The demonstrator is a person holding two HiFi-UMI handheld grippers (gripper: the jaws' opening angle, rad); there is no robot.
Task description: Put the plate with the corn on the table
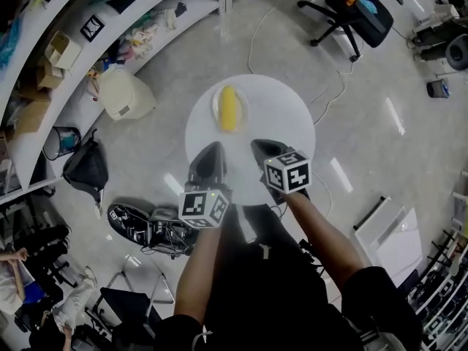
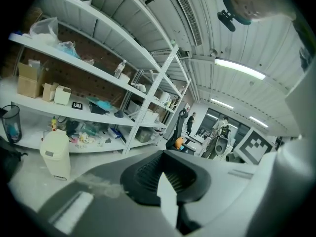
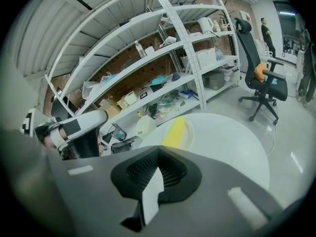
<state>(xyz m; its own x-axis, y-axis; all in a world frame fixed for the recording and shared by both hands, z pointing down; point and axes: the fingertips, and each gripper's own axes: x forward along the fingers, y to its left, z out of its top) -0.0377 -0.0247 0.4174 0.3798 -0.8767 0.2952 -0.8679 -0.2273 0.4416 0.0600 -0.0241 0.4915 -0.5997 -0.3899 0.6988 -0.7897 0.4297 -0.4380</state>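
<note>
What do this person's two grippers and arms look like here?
The left gripper and right gripper have dark tapering bodies, each carrying a white cube printed with black square markers. Seen close, the jaws are grey with dark ribbed pads. The forearms are bare of sleeves; the top is dark.

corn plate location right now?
Head view, centre: the plate with the corn sits on the round white table, toward its far side, ahead of the left claw and right claw.
</note>
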